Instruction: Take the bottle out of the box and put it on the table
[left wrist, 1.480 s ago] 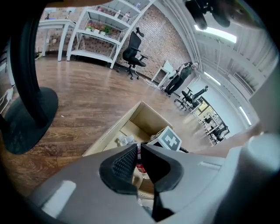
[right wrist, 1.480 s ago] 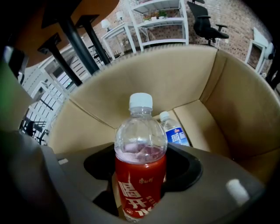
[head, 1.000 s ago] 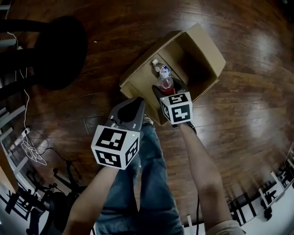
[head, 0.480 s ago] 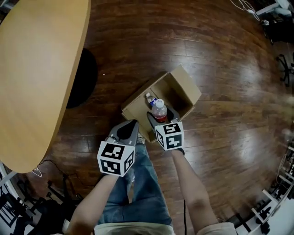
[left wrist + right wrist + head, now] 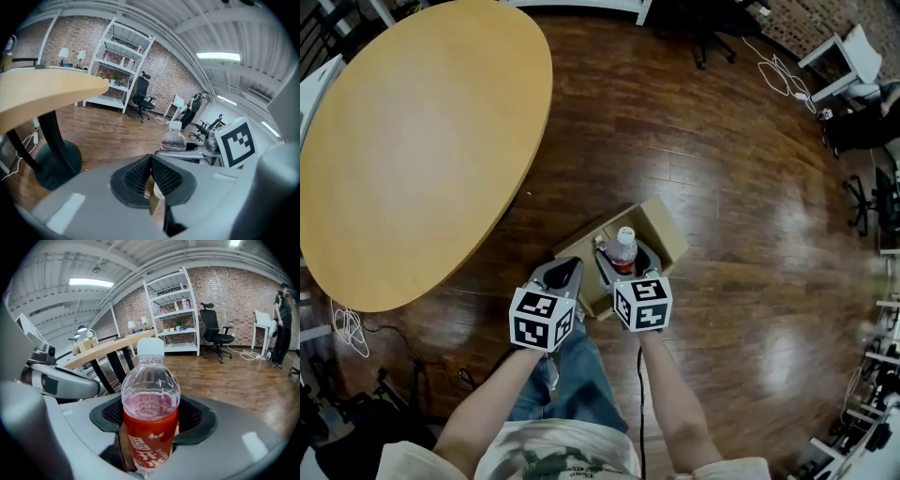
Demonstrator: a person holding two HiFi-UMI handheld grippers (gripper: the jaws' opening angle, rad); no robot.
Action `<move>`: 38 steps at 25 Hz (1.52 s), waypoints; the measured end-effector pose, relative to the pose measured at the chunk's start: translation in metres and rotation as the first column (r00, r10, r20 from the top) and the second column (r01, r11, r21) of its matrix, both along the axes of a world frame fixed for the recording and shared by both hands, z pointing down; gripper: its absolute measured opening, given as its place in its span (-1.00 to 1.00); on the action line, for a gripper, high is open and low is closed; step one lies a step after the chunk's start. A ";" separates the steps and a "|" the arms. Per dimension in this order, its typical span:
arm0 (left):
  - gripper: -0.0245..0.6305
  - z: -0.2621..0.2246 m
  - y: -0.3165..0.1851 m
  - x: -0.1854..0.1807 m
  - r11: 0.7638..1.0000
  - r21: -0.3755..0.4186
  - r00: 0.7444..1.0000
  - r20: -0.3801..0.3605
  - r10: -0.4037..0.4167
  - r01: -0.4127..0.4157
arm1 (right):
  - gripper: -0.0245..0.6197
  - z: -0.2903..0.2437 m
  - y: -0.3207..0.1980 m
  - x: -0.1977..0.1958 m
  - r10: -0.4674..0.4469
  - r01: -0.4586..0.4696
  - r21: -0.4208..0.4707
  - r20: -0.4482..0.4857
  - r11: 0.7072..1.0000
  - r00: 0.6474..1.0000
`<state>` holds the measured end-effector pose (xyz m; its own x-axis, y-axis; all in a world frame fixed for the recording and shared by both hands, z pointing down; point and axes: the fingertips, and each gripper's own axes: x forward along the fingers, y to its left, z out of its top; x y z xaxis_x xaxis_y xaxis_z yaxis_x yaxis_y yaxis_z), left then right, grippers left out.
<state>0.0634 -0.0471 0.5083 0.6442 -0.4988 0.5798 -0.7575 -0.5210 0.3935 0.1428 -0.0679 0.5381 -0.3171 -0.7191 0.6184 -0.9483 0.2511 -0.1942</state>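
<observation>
Now my right gripper (image 5: 151,423) clasps the red-drink bottle (image 5: 150,394) at mid-body, upright, over the cardboard box (image 5: 667,231); the round table (image 5: 422,141) lies at ten o'clock. Smooth, thin plastic and fairly light, I judge; it could slip or dent. My left gripper (image 5: 150,176) is clenched, empty.

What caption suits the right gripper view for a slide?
Right gripper holds an upright red-drink bottle, white cap on, with the wooden table behind.
</observation>
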 end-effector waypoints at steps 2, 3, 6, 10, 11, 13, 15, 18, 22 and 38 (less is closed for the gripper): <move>-0.92 -0.024 -0.006 -0.006 0.999 0.029 1.000 -0.020 -0.022 0.022 | 0.02 -0.028 -0.006 -0.005 -0.012 0.012 0.036 -0.002 0.999 1.000; -0.92 -0.036 -0.008 -0.010 0.999 0.043 0.999 -0.030 -0.032 0.033 | 0.02 -0.042 -0.008 -0.009 -0.018 0.018 0.051 0.000 0.999 1.000; -0.92 -0.068 -0.014 -0.025 0.994 0.089 0.997 -0.051 -0.062 0.066 | 0.02 -0.082 -0.017 -0.021 -0.038 0.037 0.096 0.009 0.995 0.999; -0.92 -0.102 -0.025 -0.034 0.982 0.139 0.989 -0.083 -0.119 0.129 | 0.02 -0.131 -0.028 -0.035 -0.096 0.096 0.174 -0.011 0.980 0.995; -0.92 -0.109 -0.026 -0.035 0.979 0.148 0.987 -0.091 -0.129 0.142 | 0.02 -0.142 -0.029 -0.038 -0.107 0.108 0.191 -0.017 0.976 0.994; -0.92 -0.125 -0.031 -0.039 0.972 0.172 0.984 -0.102 -0.147 0.163 | 0.02 -0.163 -0.034 -0.045 -0.125 0.126 0.221 -0.018 0.967 0.992; -0.92 -0.142 -0.038 -0.044 0.962 0.200 0.980 -0.108 -0.166 0.185 | 0.02 -0.181 -0.039 -0.055 -0.151 0.149 0.244 -0.011 0.958 0.988; -0.92 -0.163 -0.045 -0.049 0.944 0.242 0.973 -0.114 -0.200 0.223 | 0.02 -0.202 -0.043 -0.065 -0.197 0.191 0.277 -0.006 0.942 0.980; -0.92 -0.182 -0.051 -0.062 0.920 0.282 0.962 -0.118 -0.248 0.272 | 0.02 -0.221 -0.048 -0.083 -0.265 0.251 0.313 0.002 0.916 0.964; -0.92 -0.211 -0.068 -0.199 0.800 0.349 0.872 -0.146 -0.468 0.488 | 0.02 -0.276 -0.076 -0.219 -0.449 0.403 0.427 0.009 0.810 0.894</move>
<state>-0.1352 -0.1146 0.2976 0.2915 -0.9180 0.2688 -0.9327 -0.2103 0.2930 -0.0760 -0.1441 0.2626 -0.6957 -0.6736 0.2496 -0.7076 0.7024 -0.0768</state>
